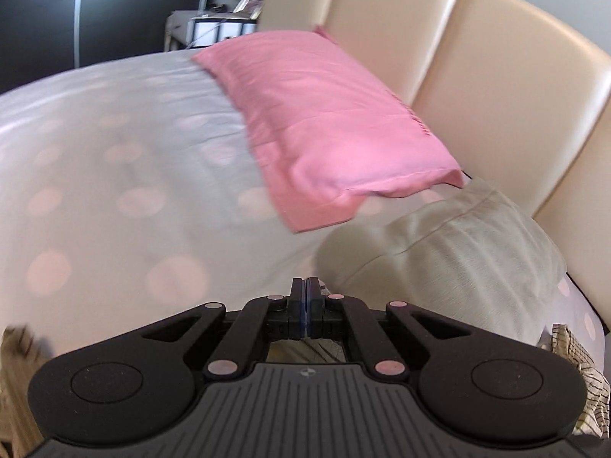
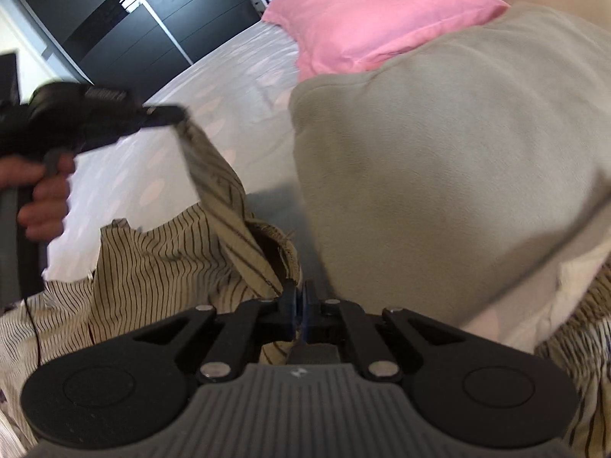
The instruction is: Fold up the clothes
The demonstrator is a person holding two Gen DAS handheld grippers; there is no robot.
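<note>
A cream garment with thin dark stripes (image 2: 160,263) lies crumpled on the bed at the near edge. In the right wrist view a person's hand (image 2: 42,198) holds my left gripper (image 2: 173,114), which is shut on a corner of the garment and lifts it into a taut strip. My right gripper (image 2: 299,295) is shut on another edge of the same garment, low beside the grey pillow. In the left wrist view the left gripper (image 1: 306,286) has its jaws pressed together. Bits of the striped garment (image 1: 580,374) show below and beside it.
The bed cover (image 1: 114,175) is white with pale pink dots. A pink pillow (image 1: 336,126) and a grey-beige pillow (image 2: 439,160) lie against the cream padded headboard (image 1: 496,57). A dark wardrobe (image 2: 126,19) and a nightstand (image 1: 214,26) stand beyond the bed.
</note>
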